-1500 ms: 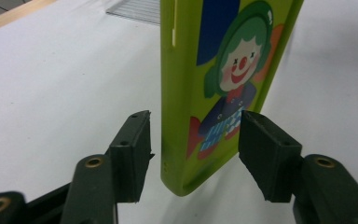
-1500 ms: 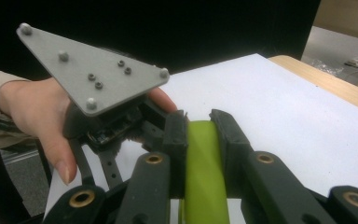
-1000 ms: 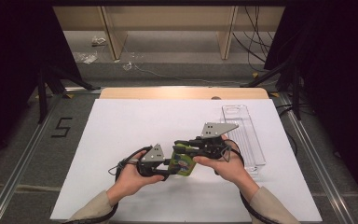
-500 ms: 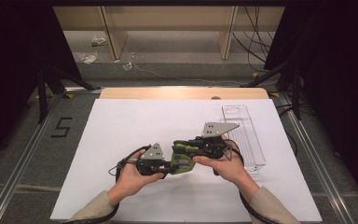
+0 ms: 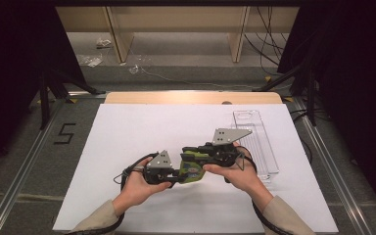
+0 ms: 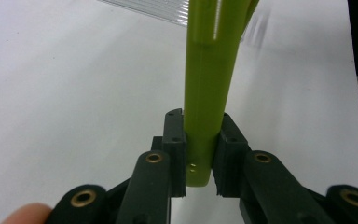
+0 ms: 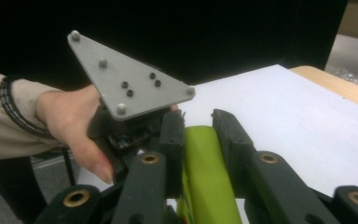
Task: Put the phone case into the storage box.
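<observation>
Left gripper [image 6: 199,165] jaws have closed onto the green pouch [image 6: 209,84]; your right gripper [image 7: 200,140] also pinches it. Pull unevenly and it may slip free

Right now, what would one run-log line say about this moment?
left gripper: shut on green object | right gripper: shut on green object | held above white table | clear tray: untouched

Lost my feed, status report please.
Left gripper shut on green tool. Right gripper astride its other end, grip unclear. Clear tray beside, nothing blocking.
</observation>
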{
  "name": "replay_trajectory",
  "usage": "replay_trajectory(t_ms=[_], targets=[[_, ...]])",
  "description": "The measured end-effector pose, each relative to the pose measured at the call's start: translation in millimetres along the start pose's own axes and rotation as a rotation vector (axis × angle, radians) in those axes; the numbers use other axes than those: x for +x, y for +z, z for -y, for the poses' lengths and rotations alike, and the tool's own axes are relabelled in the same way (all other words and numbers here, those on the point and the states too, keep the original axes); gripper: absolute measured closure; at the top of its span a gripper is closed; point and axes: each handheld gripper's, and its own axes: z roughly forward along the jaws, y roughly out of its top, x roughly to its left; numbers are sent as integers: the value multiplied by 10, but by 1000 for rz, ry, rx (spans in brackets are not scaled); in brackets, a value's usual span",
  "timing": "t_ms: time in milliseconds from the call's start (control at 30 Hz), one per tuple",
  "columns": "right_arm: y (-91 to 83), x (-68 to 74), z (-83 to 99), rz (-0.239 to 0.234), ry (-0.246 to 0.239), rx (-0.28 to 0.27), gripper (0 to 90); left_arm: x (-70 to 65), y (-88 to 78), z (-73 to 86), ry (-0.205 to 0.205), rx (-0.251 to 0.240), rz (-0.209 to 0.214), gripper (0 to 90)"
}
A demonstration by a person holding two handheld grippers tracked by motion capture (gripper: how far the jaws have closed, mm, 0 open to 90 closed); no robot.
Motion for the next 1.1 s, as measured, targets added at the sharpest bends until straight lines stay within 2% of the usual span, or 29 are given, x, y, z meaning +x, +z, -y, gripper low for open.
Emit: replay_trajectory(t_ms=[133, 233, 300, 467, 667, 867, 1100], targets=[[-4, 9, -12, 24, -50, 15, 642, -7, -3, -1, 13, -2, -6, 771], [-9, 9, -18, 74, -75, 7, 496, 3, -18, -3, 6, -10, -23, 771], [-11, 3, -19, 88, -87, 1, 389, 25, -35, 0, -10, -18, -37, 771], [-1, -25, 4, 129, -65, -37, 189, 64, -71, 11, -51, -33, -80, 771], [-25, -83, 49, 161, -1, -92, 132, 104, -117, 19, -110, -56, -160, 770], [-35, -150, 121, 224, 55, -133, 79, 131, -173, 18, -171, -85, -239, 770], [-40, -184, 193, 283, 89, -158, 63, 148, -211, 25, -224, -101, -292, 769]])
